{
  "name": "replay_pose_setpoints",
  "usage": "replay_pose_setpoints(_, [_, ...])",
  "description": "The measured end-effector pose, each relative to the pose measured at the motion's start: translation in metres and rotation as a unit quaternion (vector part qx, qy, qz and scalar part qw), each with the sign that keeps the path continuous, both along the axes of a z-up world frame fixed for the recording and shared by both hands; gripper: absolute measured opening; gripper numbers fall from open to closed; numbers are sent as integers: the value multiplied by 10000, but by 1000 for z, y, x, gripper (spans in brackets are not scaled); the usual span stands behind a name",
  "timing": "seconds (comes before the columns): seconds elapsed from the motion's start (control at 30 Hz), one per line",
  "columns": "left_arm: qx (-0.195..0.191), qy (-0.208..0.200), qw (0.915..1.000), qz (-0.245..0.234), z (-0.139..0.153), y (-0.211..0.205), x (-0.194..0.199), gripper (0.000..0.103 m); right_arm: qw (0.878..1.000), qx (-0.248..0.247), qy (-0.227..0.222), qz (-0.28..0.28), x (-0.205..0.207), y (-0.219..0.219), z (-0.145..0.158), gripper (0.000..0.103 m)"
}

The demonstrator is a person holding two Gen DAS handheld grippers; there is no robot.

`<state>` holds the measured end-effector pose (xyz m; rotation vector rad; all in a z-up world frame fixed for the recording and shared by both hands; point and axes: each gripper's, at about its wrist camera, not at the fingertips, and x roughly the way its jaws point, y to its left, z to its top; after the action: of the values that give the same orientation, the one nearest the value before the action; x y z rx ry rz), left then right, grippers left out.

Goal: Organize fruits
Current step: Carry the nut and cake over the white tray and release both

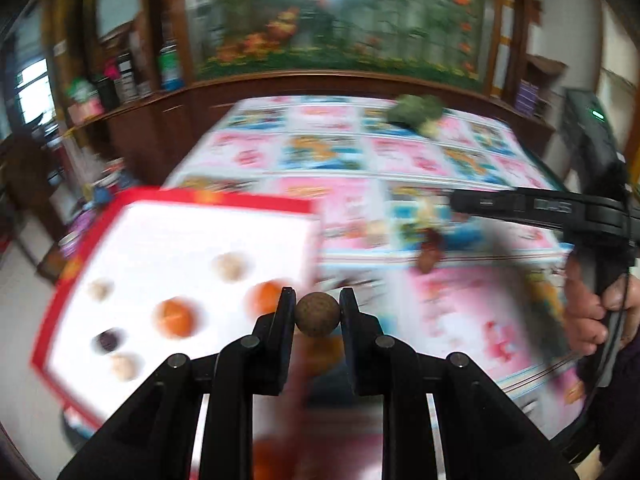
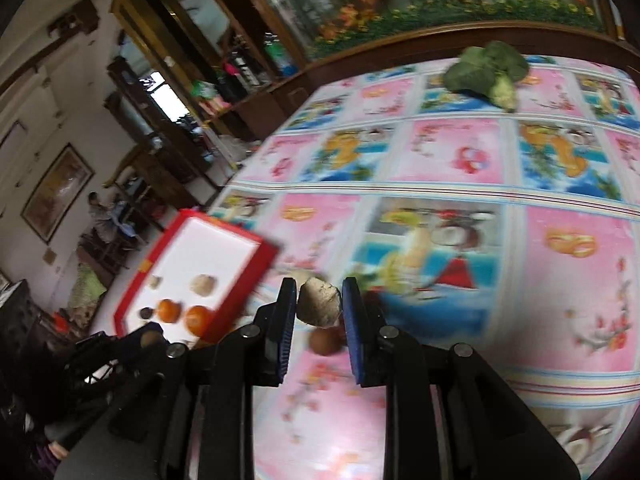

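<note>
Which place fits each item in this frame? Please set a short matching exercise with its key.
Things:
1. round brown fruit
2. pale lumpy fruit
3. broccoli
4. two oranges

Places:
A. far end of the table
B. in the red-rimmed tray
C. between the jaws of the left gripper
D. between the jaws of the right gripper

Pairs: 1-C, 2-D, 3-A, 4-B
</note>
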<state>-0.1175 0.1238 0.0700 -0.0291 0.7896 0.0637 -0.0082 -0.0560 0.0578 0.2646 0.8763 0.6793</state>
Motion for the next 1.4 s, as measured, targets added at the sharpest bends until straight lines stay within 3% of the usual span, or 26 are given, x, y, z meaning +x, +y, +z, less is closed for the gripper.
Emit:
replay_pose_setpoints(0.27, [178, -9, 9957, 911, -8, 71, -35, 21, 9973, 152, -110, 715, -31, 84, 4, 26])
replay_pose_setpoints(0.53, [68, 122, 9956, 923, -22, 84, -48, 21, 9892, 124, -89, 1460, -64, 152, -3, 26])
replay_pose_setpoints(0.93, [31, 252, 9960, 854, -30, 87, -46, 21, 9863, -191, 289, 1615, -57, 198, -29, 26])
replay_pose_setpoints(1.4, [108, 579, 9937, 949, -46, 83, -37, 22, 9816, -859, -99, 1702, -65, 215, -34, 28])
